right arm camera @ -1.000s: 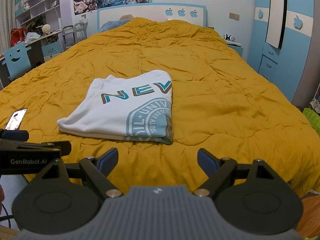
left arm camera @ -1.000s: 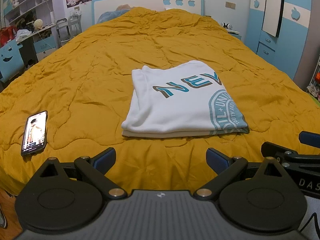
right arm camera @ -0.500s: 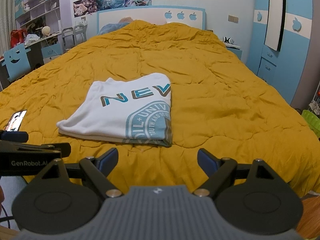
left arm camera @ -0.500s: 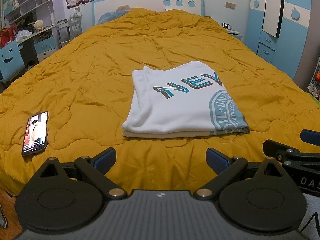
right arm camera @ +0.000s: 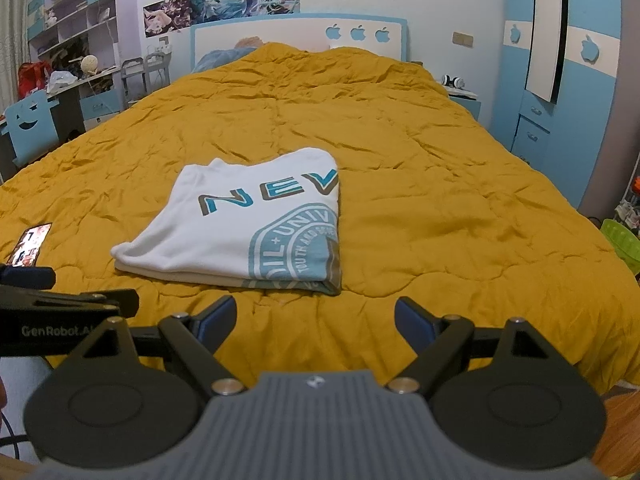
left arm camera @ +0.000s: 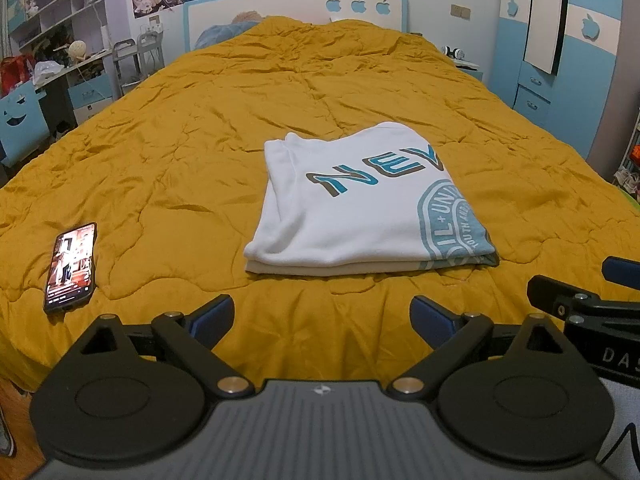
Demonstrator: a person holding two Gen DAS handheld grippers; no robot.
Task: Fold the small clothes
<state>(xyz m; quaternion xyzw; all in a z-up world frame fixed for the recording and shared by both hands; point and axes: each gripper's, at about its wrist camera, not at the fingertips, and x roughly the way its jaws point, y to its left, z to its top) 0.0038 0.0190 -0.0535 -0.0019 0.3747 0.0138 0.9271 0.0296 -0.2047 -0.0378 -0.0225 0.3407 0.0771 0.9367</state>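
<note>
**A:** Two tools in shot, and both have their blue-padded fingers spread wide with nothing between them. The left tool [left arm camera: 322, 314] hangs over the near edge of the bed, the right tool [right arm camera: 316, 318] does the same, side by side and well short of the cloth.

**B:** Where's the shirt at?

**A:** The white t-shirt [left arm camera: 360, 204] lies folded into a flat, roughly square stack on the mustard quilt [left arm camera: 200, 152], near the middle of the bed's front half. Soft knit, teal and brown "NEV" lettering on top, a round teal stamp print wrapping over the right fold. The quilt is puffy and crinkled with stitched wavy seams.

**B:** Any bins or baskets?

**A:** Only a lime green basket [right arm camera: 624, 242] at the far right, past the bed's edge, and only the right view has it. Can't tell what's inside.

**B:** Anything else different between the views?

**A:** The left view shows the whole phone [left arm camera: 71, 269], a glossy black slab with its screen lit, lying flat on the quilt well left of the shirt. In the right view it's partly cut off behind the other tool's arm.
</note>
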